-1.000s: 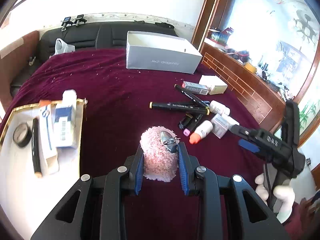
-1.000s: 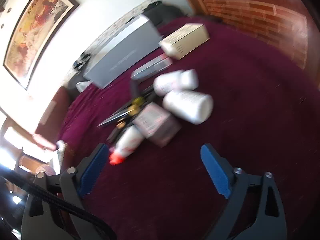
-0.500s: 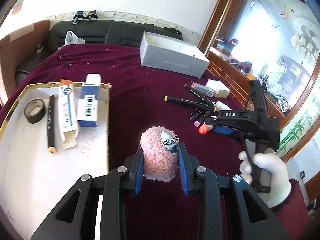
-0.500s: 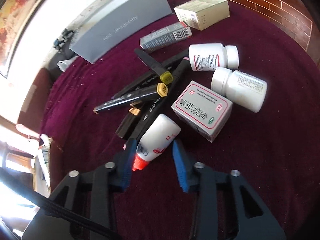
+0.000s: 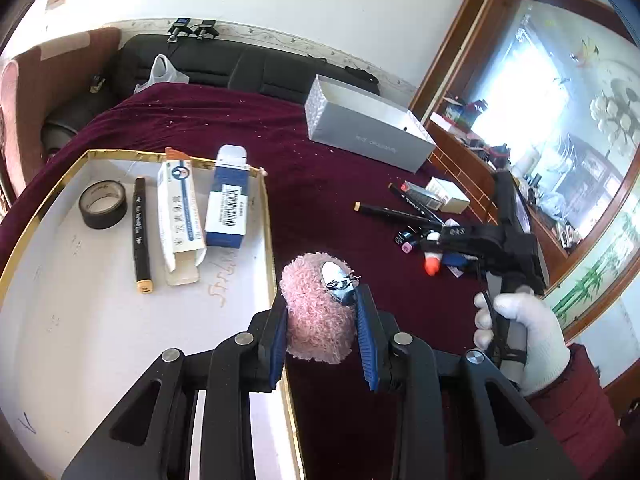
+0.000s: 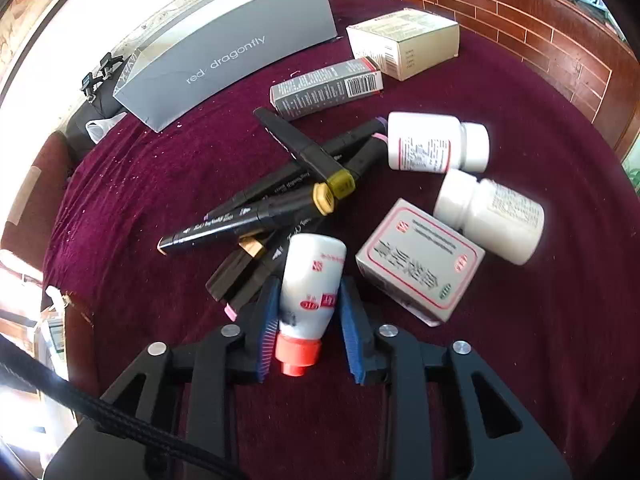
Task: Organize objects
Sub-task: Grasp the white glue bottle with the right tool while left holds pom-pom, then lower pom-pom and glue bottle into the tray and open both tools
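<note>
Left wrist: pink fluffy clip hangs over tray's gold edge.

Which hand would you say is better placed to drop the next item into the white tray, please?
Left, probably: the left gripper grips the pink fluffy clip at the white tray rim; the right gripper has just closed on the red-capped bottle.

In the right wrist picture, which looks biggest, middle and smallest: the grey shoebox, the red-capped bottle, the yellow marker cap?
1. grey shoebox
2. red-capped bottle, though it is nearest the camera
3. yellow marker cap
</note>
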Demonstrator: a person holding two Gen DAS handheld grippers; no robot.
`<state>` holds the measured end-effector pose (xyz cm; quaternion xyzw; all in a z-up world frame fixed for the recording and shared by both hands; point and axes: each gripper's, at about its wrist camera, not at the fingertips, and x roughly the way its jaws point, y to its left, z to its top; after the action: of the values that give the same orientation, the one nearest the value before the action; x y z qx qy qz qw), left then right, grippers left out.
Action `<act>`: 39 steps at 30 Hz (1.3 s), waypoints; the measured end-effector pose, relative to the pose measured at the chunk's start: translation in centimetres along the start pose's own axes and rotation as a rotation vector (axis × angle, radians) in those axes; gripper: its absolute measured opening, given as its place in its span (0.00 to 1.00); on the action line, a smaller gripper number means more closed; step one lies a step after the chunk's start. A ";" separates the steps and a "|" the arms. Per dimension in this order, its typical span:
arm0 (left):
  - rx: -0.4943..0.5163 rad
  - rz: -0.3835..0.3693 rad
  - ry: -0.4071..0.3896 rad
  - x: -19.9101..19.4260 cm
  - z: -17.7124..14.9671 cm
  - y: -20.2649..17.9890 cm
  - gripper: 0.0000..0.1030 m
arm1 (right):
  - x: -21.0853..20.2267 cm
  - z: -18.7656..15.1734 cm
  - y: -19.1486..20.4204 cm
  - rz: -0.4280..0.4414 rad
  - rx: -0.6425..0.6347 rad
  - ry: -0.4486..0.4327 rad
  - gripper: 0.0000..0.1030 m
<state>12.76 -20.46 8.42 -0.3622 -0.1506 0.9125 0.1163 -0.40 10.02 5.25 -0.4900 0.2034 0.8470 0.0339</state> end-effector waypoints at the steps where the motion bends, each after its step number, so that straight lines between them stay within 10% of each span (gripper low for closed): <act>1: -0.005 0.003 -0.002 -0.2 -0.1 0.2 0.25 | -0.2 -0.2 -0.2 0.017 0.002 0.003 0.24; 11: -0.060 0.054 -0.019 -2.0 -0.4 3.2 0.25 | -5.0 -3.1 1.4 0.206 -0.044 -0.012 0.24; 23: -0.085 0.281 -0.051 -5.5 1.8 11.5 0.26 | -6.5 -7.6 13.3 0.462 -0.296 0.119 0.24; 39: -0.090 0.379 0.150 1.0 3.8 17.1 0.26 | 0.5 -14.4 26.3 0.497 -0.529 0.376 0.25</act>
<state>7.62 -36.74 4.26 -0.4558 -0.1115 0.8808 -0.0630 4.32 -19.53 6.73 -0.5642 0.0933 0.7481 -0.3367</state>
